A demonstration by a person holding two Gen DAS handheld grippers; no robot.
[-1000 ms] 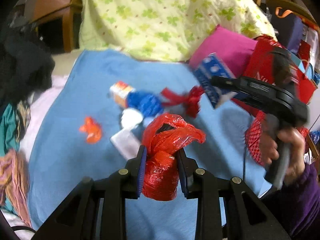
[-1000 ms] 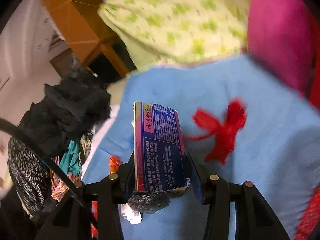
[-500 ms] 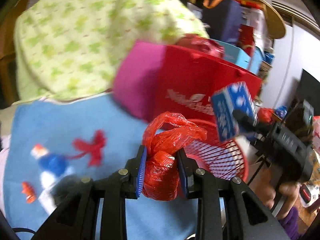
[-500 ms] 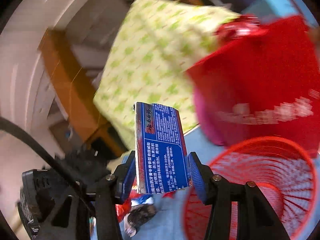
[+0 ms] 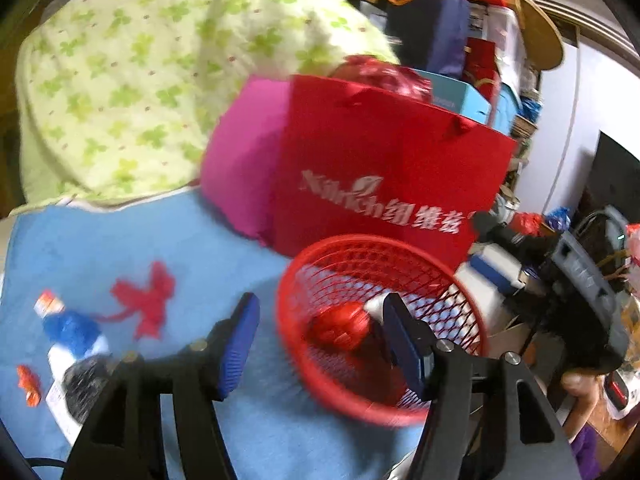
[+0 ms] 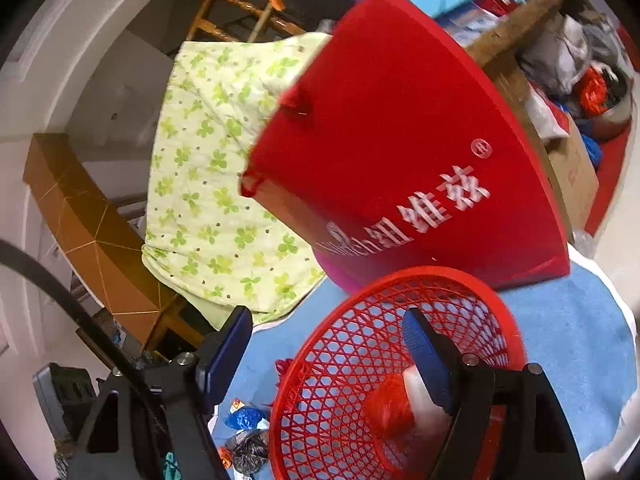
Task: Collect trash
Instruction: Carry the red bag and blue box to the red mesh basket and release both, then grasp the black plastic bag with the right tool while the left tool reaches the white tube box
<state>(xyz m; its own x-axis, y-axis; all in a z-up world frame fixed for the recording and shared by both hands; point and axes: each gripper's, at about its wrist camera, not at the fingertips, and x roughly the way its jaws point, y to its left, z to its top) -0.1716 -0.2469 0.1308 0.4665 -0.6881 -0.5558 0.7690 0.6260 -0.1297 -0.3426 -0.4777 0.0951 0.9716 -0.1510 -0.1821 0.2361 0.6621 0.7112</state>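
Observation:
A red mesh basket (image 5: 456, 288) stands on the blue cloth (image 5: 120, 248); it also shows in the right wrist view (image 6: 344, 364). A crumpled red plastic bag (image 5: 340, 326) lies inside it, seen too in the right wrist view (image 6: 386, 408) next to a pale box (image 6: 416, 400). My left gripper (image 5: 320, 340) is open and empty over the basket's near rim. My right gripper (image 6: 330, 354) is open and empty above the basket. More trash lies on the cloth: a red bow (image 5: 146, 304), a blue-and-white wrapper (image 5: 70, 332), a small orange scrap (image 5: 28, 384) and a dark wad (image 5: 86, 386).
A red paper bag (image 5: 384, 184) and a pink cushion (image 5: 244, 168) stand behind the basket. A green-patterned quilt (image 5: 140, 80) is piled at the back. The right gripper's body (image 5: 572, 292) and a hand are at the right. Cluttered boxes fill the far right.
Both grippers have opened. The red plastic bag left the left gripper and the blue box left the right gripper; the bag now lies in the basket. Both views swung toward the basket.

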